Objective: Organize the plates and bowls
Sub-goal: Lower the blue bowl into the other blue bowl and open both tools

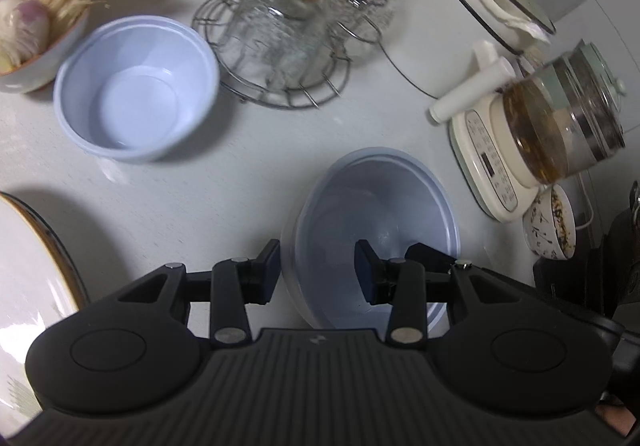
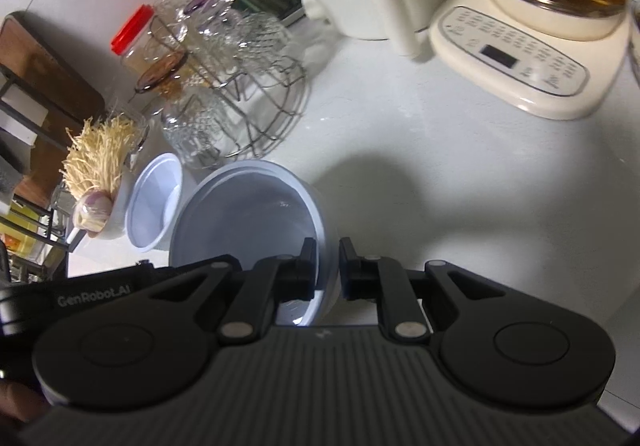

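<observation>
A pale blue bowl (image 1: 376, 214) sits tilted on the white counter, held between both grippers. My left gripper (image 1: 318, 266) straddles its left rim, one finger outside and one inside, with a visible gap. My right gripper (image 2: 327, 266) is shut on the bowl's (image 2: 256, 214) right rim, fingers on either side of the wall. A second pale blue bowl (image 1: 136, 86) stands upright farther back left; it also shows in the right wrist view (image 2: 154, 202). A white plate with a brown rim (image 1: 36, 274) lies at the left edge.
A wire rack of glass cups (image 1: 280, 30) stands behind the bowls. A bowl of enoki and garlic (image 1: 32, 18) is at the far left. A white pot (image 1: 472, 14), a kettle on its base (image 1: 560, 118) and a small patterned bowl (image 1: 550, 226) stand to the right.
</observation>
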Demonstrator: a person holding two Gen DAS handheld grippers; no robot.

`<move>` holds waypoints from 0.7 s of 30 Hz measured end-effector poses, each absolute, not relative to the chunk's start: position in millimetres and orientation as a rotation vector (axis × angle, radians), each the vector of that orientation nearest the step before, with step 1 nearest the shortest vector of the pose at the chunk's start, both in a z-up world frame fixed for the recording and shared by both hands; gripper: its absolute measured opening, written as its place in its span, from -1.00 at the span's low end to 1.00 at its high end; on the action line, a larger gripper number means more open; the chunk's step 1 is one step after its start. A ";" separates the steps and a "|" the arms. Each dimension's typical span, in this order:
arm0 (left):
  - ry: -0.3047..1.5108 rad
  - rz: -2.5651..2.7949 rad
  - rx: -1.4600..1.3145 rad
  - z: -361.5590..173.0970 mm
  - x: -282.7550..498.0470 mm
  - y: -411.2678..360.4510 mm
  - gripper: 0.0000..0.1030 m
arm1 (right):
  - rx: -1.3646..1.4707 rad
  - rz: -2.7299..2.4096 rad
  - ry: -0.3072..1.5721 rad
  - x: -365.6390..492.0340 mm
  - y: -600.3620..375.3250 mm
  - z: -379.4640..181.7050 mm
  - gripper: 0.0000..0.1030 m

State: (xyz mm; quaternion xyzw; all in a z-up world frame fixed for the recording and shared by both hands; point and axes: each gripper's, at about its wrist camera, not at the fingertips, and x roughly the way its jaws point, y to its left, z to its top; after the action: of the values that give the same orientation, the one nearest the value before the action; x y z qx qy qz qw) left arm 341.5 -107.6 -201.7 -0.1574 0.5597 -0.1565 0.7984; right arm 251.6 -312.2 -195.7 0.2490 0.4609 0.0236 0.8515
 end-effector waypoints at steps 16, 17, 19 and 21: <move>1.165 -0.286 -0.264 -210.3 316.6 -132.6 -0.13 | 0.523 0.072 0.933 232.3 -332.9 -208.7 -0.67; 1.158 -0.280 -0.256 -209.0 315.1 -132.9 -0.12 | 0.514 0.071 0.925 231.0 -332.7 -207.9 -0.65; 1.153 -0.268 -0.256 -205.3 312.1 -130.3 -0.12 | 0.484 0.061 0.915 228.2 -332.5 -204.9 -0.47; 1.144 -0.263 -0.264 -197.9 308.0 -126.7 -0.12 | 0.481 0.069 0.893 223.2 -335.2 -200.3 -0.15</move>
State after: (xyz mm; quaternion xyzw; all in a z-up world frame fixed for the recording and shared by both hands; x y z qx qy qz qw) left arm 308.0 -126.7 -197.9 -0.1244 0.5382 -0.1236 0.8244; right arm 223.2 -335.2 -200.3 0.2303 0.4275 0.0330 0.8735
